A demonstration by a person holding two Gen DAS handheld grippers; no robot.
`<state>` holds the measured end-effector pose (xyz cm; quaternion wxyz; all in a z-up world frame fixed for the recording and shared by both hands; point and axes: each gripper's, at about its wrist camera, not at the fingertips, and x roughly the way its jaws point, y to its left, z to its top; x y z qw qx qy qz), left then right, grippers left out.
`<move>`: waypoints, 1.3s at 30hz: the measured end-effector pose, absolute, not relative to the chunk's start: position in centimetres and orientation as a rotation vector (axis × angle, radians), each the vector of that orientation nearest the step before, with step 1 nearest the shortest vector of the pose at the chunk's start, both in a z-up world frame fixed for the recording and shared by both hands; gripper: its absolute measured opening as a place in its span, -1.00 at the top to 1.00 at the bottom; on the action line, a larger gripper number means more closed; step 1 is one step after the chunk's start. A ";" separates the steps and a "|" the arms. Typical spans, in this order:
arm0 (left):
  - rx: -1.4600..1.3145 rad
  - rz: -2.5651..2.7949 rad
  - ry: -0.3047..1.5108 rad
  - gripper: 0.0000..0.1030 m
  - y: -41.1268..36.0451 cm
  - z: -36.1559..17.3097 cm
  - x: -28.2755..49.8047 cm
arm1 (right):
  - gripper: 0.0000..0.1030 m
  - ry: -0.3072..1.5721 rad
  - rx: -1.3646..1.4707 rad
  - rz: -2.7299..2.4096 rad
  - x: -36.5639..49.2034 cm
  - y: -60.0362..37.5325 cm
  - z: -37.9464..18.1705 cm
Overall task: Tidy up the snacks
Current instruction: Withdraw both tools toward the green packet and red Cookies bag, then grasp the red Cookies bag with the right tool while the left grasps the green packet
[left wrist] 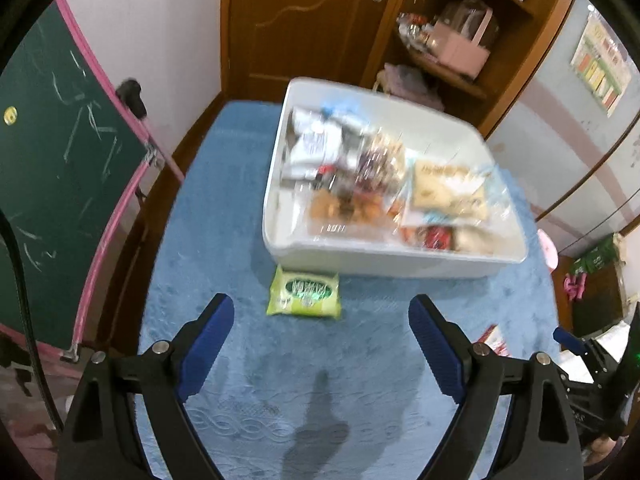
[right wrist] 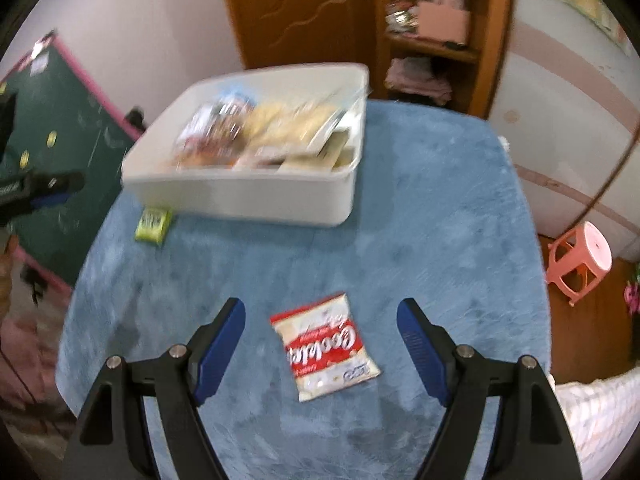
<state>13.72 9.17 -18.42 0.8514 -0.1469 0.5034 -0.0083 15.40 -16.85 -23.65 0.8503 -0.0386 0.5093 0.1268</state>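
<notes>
A white bin (left wrist: pixel 384 258) holding several snack packs stands on the blue cloth table (left wrist: pixel 224 184); it also shows in the right wrist view (right wrist: pixel 240 196). A green snack pack (left wrist: pixel 305 295) lies just in front of the bin, ahead of my open, empty left gripper (left wrist: pixel 320 320); the pack also shows in the right wrist view (right wrist: pixel 153 220). A red and white cookies pack (right wrist: pixel 326 348) lies on the cloth between the fingers of my open, empty right gripper (right wrist: pixel 320 320). Its corner shows in the left wrist view (left wrist: pixel 494 338).
A green chalkboard (left wrist: pixel 60 168) with a pink frame stands at the left. A wooden door (left wrist: pixel 304 20) and shelf (left wrist: pixel 452 40) are behind the table. A pink stool (right wrist: pixel 580 260) stands on the floor at the right.
</notes>
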 end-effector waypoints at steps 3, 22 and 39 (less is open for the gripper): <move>-0.295 -0.007 1.106 -0.72 8.8 -20.8 14.2 | -0.54 1.107 -0.133 0.311 15.1 -15.9 -25.4; -0.186 -0.015 1.227 -0.72 6.8 -29.5 18.7 | -0.67 1.236 -0.229 0.304 16.6 -14.9 -32.7; -0.179 0.059 1.186 -0.31 6.2 -30.1 19.5 | -0.64 1.215 -0.230 0.284 16.0 -14.8 -32.9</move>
